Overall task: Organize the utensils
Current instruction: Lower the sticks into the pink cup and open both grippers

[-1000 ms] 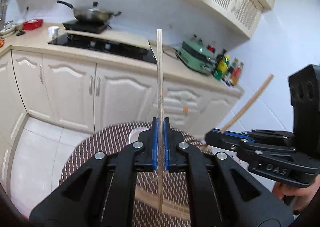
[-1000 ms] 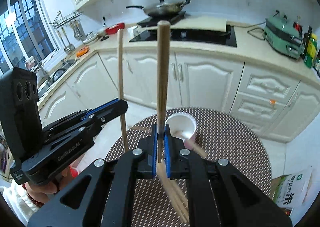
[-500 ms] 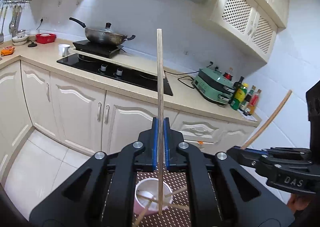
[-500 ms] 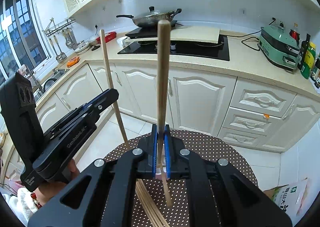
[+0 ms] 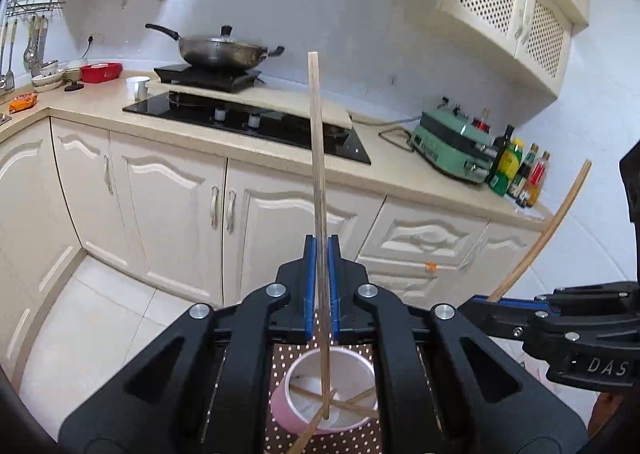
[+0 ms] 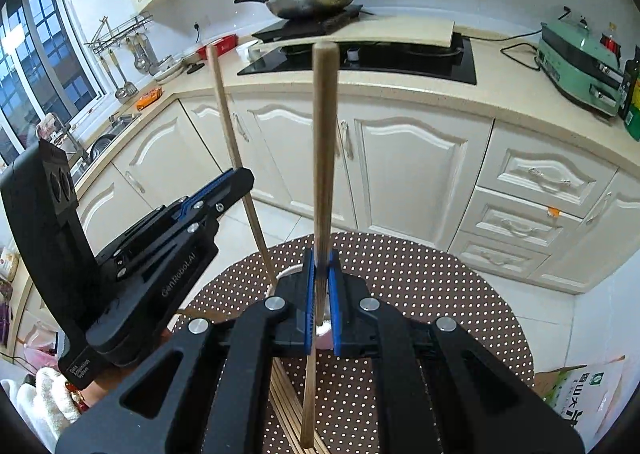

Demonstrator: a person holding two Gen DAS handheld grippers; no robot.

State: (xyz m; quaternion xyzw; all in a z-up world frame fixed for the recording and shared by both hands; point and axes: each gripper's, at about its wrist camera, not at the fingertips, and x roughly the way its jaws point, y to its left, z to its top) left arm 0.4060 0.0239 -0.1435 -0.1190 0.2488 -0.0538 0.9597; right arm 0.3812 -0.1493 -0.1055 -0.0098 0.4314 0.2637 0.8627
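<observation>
Kitchen behind; dotted surface [image 6: 440, 294] below. Left gripper [image 5: 321, 286] fingers pinching chopstick [image 5: 318, 182] above pink cup [image 5: 288, 410]; right gripper [image 6: 320, 302] at 3 o'clock, pinching second chopstick [image 6: 324, 142].

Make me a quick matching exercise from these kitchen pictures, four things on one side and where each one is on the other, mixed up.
Things:
1. wok
2. pink cup
3. green appliance
4. left gripper's chopstick

Places:
A. on the dotted table
B. on the counter beside the bottles
C. clamped upright between blue fingers
D. on the black burner

Pairs: 1-D, 2-A, 3-B, 4-C
</observation>
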